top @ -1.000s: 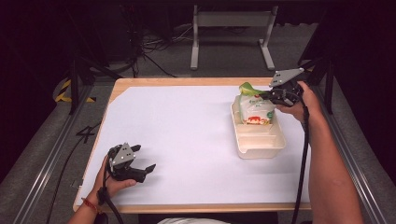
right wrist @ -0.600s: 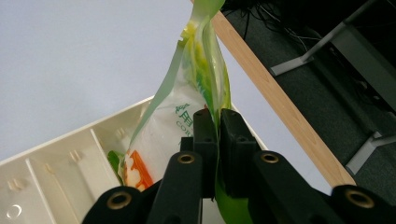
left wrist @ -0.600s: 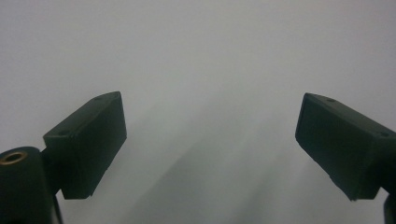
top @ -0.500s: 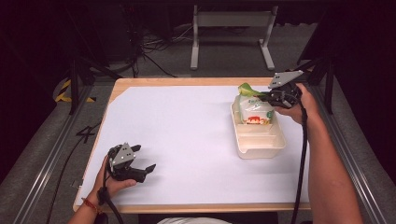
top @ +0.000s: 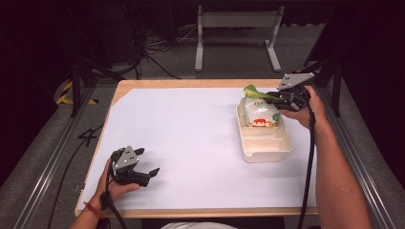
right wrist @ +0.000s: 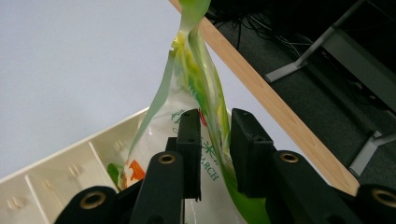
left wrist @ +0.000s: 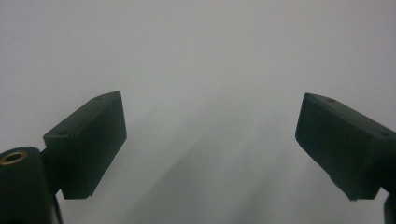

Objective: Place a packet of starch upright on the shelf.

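Jaws of the right gripper (right wrist: 214, 140) stand nearly together with the twisted neck of the green-and-white bag (right wrist: 196, 93) pinched between them; in the right gripper view the plastic runs up from the gap toward 12 o'clock, and the printed white body of the bag sits below and to the left, inside the cream tray (right wrist: 60, 163). In the high view this right gripper (top: 276, 98) sits at about 2 o'clock on the table, at the far end of the tray (top: 267, 150), with the bag (top: 260, 114) lying in the tray's far compartment and its green top poking over the far rim. The near part of the tray holds nothing that can be seen. The tray lies close to the table's right edge, its long side running roughly from 12 to 6 o'clock, with a narrow strip of white table covering (top: 191, 138) between it and that edge. The wooden table edge (right wrist: 266, 98) passes just beyond the bag in the right gripper view, with dark floor past it. Jaws of the left gripper (left wrist: 210, 144) are spread wide with nothing but bare white surface between them. That left gripper (top: 145, 167) rests at about 7 o'clock, near the front-left corner, held in the person's left hand (top: 112, 188). Between the two grippers the white surface is wide and open.
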Demonstrator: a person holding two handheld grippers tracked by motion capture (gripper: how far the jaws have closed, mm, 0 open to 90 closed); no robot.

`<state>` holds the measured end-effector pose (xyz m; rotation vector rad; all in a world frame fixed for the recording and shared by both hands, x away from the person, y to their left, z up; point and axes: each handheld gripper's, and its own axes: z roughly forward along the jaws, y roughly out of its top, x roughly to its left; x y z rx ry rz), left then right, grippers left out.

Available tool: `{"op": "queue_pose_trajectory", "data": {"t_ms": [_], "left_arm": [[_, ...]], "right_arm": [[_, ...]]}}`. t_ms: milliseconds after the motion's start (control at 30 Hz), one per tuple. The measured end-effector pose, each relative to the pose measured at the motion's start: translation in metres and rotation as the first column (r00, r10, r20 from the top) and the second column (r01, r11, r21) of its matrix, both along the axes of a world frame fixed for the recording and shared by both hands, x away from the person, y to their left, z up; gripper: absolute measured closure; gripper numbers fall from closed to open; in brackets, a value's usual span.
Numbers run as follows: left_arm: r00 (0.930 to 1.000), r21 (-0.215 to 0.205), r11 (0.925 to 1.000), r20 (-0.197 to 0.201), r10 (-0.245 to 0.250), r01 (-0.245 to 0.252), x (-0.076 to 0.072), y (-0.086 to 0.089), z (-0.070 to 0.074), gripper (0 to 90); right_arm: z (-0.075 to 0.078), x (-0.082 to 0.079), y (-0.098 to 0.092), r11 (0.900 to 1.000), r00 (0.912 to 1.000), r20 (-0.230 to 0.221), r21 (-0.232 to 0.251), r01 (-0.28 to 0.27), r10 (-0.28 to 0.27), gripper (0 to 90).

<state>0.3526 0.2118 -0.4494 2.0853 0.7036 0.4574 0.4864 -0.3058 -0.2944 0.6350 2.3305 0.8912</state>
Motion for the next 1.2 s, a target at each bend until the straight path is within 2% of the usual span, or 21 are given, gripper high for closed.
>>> {"op": "queue_pose_trajectory", "data": {"t_ms": [300, 467, 800, 967, 1200], "left_arm": [[1.0, -0.003, 1.0, 0.0, 0.002, -0.002, 0.0, -0.001, 0.0, 9.7], [1.0, -0.002, 1.0, 0.002, 0.004, -0.004, 0.001, -0.001, 0.0, 9.7], [1.0, -0.007, 1.0, 0.005, 0.001, -0.001, 0.0, -0.001, 0.001, 9.7], [1.0, -0.01, 0.9999, 0.007, 0.0, 0.0, 0.001, -0.001, 0.002, 9.8], [1.0, -0.01, 1.0, 0.006, 0.001, -0.001, 0.002, 0.0, 0.002, 9.7]], "right_arm": [[0.005, -0.006, -0.007, 0.998, 0.9986, 0.031, 0.04, 0.042, -0.044, 64.2], [0.008, -0.012, -0.01, 0.997, 0.9961, 0.053, 0.046, 0.068, -0.07, 60.2], [0.009, -0.027, -0.014, 0.99, 0.9925, 0.061, 0.1, 0.099, -0.106, 50.6], [0.007, -0.034, -0.014, 0.987, 0.9912, 0.058, 0.112, 0.111, -0.119, 43.6], [0.005, -0.046, -0.013, 0.982, 0.9851, 0.08, 0.125, 0.142, -0.152, 34.4]]}}
